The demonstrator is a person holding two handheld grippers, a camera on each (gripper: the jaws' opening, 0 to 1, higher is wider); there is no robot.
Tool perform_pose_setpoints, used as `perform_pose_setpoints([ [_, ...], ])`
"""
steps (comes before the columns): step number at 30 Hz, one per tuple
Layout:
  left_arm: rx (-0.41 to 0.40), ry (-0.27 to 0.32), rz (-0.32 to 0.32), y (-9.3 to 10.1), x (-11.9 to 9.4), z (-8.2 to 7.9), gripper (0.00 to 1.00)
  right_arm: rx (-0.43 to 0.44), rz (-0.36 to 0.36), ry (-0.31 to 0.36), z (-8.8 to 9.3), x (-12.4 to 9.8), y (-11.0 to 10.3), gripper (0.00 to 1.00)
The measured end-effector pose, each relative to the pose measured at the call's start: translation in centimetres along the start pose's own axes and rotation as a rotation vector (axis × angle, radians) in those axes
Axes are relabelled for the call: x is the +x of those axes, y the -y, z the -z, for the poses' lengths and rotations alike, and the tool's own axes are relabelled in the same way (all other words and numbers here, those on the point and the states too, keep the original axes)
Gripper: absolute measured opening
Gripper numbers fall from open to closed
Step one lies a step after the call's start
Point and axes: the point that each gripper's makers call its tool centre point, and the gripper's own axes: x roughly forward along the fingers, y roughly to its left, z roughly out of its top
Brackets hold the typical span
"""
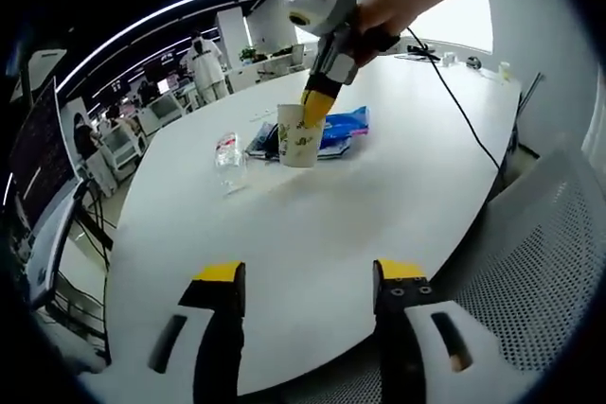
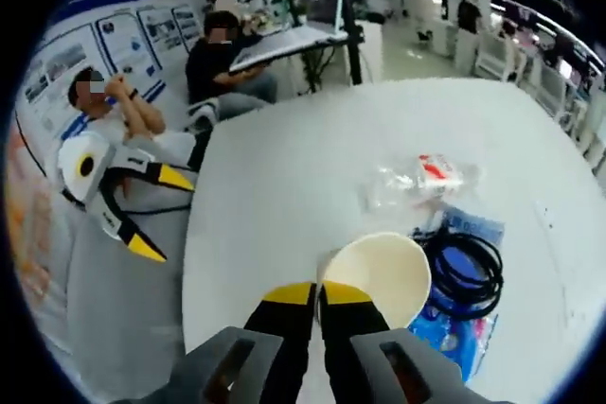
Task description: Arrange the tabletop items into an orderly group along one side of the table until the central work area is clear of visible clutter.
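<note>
- Right gripper (image 2: pixel 318 292) was clenched on the near rim of the paper cup (image 2: pixel 377 273), which stood upright mid-table, touching the blue packet (image 2: pixel 453 333).
- Left gripper (image 1: pixel 308 276) hung released, well back at the table (image 1: pixel 312 224) edge, so the right was way nearer.

The right tongs (image 2: pixel 316 292) are closed on the rim of the paper cup (image 2: pixel 379 273), their yellow-tipped jaws nearly together. In the left gripper view they reach down to the cup from above, gripped by the person's hand (image 1: pixel 379 18). The left tongs (image 1: pixel 308 276) hang spread wide apart, holding nothing, well apart from the cup, near the edge of the surface (image 1: pixel 312 205).
</note>
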Motion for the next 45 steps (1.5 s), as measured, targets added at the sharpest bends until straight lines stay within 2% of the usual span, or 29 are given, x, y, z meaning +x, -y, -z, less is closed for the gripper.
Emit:
perform_pose_setpoints([
  [1,0.001,0.0,0.0,0.0,0.0,0.0,0.53,-0.053,0.008,-0.026,0.2,0.1,0.0,0.0],
  [4,0.003,-0.001,-0.001,0.0,0.0,0.0,0.52,-0.094,-0.013,-0.082,0.6,0.5,-0.5,0.0],
  [7,0.003,-0.003,-0.004,-0.1,0.0,0.0,0.52,-0.168,-0.02,-0.09,-0.1,0.9,-1.0,0.0],
  [11,0.006,-0.002,-0.007,-0.1,0.0,0.0,0.52,-0.192,-0.051,-0.096,-0.8,1.3,-1.6,0.0],
  [18,0.008,-0.004,-0.012,-0.1,0.1,0.0,0.52,-0.314,-0.053,-0.191,-0.2,2.3,-1.4,0.0],
  [29,0.012,-0.006,-0.011,0.0,0.1,0.0,0.51,-0.323,-0.072,-0.219,0.1,3.6,-2.4,0.0],
  [45,0.011,-0.008,-0.006,0.1,0.2,0.0,0.51,-0.29,-0.073,-0.209,0.5,4.1,-2.9,0.0],
])
